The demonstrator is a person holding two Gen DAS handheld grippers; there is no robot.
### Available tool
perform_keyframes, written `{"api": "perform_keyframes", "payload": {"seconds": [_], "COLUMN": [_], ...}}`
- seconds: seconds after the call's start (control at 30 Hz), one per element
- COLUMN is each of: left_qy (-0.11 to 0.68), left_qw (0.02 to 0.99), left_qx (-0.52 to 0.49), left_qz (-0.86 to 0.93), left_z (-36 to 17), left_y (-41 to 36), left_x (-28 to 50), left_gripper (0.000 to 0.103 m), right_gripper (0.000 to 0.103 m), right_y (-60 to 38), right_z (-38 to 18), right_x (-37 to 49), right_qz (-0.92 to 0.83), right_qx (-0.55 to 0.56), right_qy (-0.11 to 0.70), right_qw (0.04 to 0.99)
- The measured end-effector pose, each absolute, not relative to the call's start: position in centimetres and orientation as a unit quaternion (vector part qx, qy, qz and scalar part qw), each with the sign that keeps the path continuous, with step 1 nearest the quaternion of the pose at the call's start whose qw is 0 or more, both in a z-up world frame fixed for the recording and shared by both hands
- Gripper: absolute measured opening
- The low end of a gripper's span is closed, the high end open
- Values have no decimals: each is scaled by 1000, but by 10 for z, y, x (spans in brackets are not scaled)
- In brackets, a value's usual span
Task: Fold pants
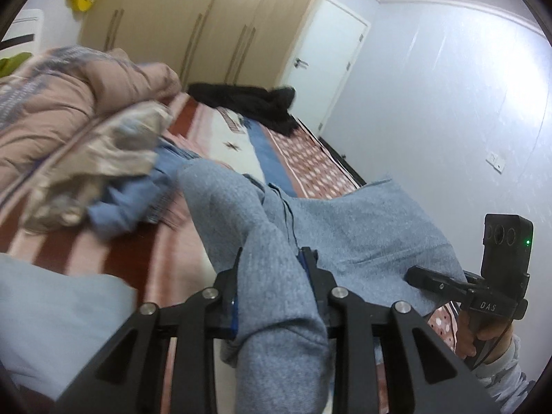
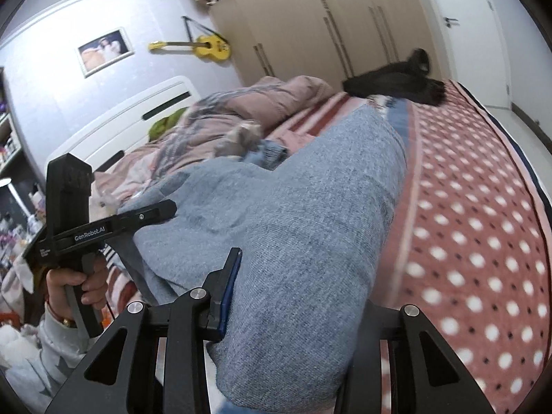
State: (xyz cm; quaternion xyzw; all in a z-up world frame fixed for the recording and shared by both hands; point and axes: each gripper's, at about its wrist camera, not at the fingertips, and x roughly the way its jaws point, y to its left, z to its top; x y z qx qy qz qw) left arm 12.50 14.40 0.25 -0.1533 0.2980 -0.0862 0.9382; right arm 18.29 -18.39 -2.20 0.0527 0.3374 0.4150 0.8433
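Note:
The grey-blue knit pants (image 1: 276, 224) hang between both grippers above the bed. My left gripper (image 1: 274, 258) is shut on a bunched part of the pants, with cloth draped over and between its fingers. My right gripper (image 2: 300, 276) is shut on another part of the pants (image 2: 310, 207); the cloth covers its right finger. The right gripper also shows in the left wrist view (image 1: 434, 281), gripping the pants' edge. The left gripper shows in the right wrist view (image 2: 151, 212), shut on the cloth.
The bed carries a red, dotted and striped cover (image 2: 465, 224). A pink quilt (image 1: 69, 103), crumpled beige and blue clothes (image 1: 114, 172) and a black garment (image 1: 255, 103) lie on it. Wardrobe doors (image 1: 193, 17) and a white door (image 1: 324, 51) stand behind.

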Motion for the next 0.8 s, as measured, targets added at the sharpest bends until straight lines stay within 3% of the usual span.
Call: {"api": "perform_keyframes", "payload": {"seconds": [0.43, 0.8], "left_qy": [255, 262], "left_qw": [953, 948], "left_qx": [-161, -168], "left_qz": [-5, 63], "left_z": [20, -12], "left_y": [301, 410], "left_x": [60, 40], "left_gripper": [24, 24], "right_gripper": [31, 31], "right_y": [-2, 121], "right_z": [1, -36], "right_x": [153, 124], "right_qz": [471, 523], "right_qx": [-15, -65], "right_qy": [346, 367], "right_qw": [811, 767]}}
